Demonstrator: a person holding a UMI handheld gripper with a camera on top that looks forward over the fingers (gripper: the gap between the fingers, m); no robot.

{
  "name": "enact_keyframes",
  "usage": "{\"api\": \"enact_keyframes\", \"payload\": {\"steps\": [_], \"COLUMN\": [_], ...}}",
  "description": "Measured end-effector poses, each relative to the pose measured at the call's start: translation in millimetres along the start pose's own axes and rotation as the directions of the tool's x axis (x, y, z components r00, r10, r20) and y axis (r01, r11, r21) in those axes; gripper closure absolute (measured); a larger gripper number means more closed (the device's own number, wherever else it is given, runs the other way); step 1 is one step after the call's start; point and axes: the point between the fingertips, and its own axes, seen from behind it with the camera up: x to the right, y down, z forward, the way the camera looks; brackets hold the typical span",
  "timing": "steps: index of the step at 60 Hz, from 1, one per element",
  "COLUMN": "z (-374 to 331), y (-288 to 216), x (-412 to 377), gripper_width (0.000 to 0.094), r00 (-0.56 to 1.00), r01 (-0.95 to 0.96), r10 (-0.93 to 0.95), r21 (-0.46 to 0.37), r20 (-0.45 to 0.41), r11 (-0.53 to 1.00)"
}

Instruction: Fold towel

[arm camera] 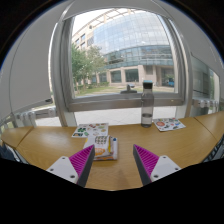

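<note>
We start at the tongs (110, 163), which stand wide apart with nothing between them, their magenta pads (82, 160) facing each other over bare wood. Just ahead of the left finger lies a small stack of booklets or cards (104, 147) on the worktop (50, 145); beyond it rests another printed sheet (90, 130), and off to the right a further leaflet (170, 125). A bottle (147, 104) with a dark cap stands upright near the window sill, and past the glass we see a large building (130, 50) and trees. As for the towel the task names, we cannot find it anywhere here; it may sit below or behind what we can see. That is our main worry: if we move down or forward now, we judge the tongs would meet paper, not cloth, and could pinch or scatter the stack. Swinging about to search also risks clipping the bottle and tipping it. We would locate the towel first, keeping the tongs wide and raised.
</note>
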Motion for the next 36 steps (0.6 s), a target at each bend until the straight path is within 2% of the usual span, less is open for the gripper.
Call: {"api": "enact_keyframes", "payload": {"steps": [15, 36], "z": [-55, -95], "y": [29, 30], "x": [-24, -27], "gripper_width": [0.0163, 0.016], "r00": [0.999, 0.998], "r01": [0.038, 0.062], "r10": [-0.038, -0.062], "r21": [-0.002, 0.017], "r20": [-0.009, -0.019], "r11": [0.999, 0.998]}}
